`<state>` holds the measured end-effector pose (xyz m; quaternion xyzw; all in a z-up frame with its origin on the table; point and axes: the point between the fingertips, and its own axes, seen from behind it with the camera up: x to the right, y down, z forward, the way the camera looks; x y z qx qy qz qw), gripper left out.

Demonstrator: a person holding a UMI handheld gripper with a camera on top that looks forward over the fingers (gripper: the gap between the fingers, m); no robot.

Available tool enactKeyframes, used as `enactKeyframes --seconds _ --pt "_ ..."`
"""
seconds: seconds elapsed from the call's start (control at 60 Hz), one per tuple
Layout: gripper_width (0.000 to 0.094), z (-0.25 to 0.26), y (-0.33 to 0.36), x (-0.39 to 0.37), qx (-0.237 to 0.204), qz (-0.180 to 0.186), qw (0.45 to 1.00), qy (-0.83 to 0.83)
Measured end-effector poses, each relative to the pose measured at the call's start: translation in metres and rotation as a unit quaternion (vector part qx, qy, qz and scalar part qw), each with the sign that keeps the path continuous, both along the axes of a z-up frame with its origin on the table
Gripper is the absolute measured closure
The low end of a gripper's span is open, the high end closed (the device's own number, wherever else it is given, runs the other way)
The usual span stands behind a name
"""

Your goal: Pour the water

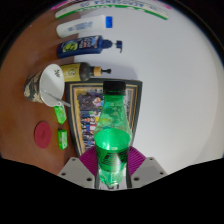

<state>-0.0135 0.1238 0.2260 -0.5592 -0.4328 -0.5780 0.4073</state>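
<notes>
My gripper is shut on a green plastic bottle; both purple pads press on its lower body. The bottle stands upright between the fingers, its neck pointing away from me, and hides much of what lies ahead. Beyond it and to the left a white cup with a pale interior lies tilted on the brown table. Under and behind the bottle sits a dark tray with a patterned surface.
A blue bottle lies on its side at the far side, with a dark yellow-labelled bottle nearer. A red round lid and small green pieces lie left of the fingers. White packaging stands at the back.
</notes>
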Motion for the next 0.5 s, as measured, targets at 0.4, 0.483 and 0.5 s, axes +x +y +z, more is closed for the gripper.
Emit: enactKeyframes --seconds 0.4,0.483,0.5 --pt "0.058 -0.03 0.028 -0.013 -0.055 0.007 0.979 -0.197" --pt "0.058 -0.032 0.03 -0.015 -0.06 0.01 0.988 -0.142" --pt "0.0581 -0.032 0.03 -0.016 -0.061 0.01 0.99 -0.125"
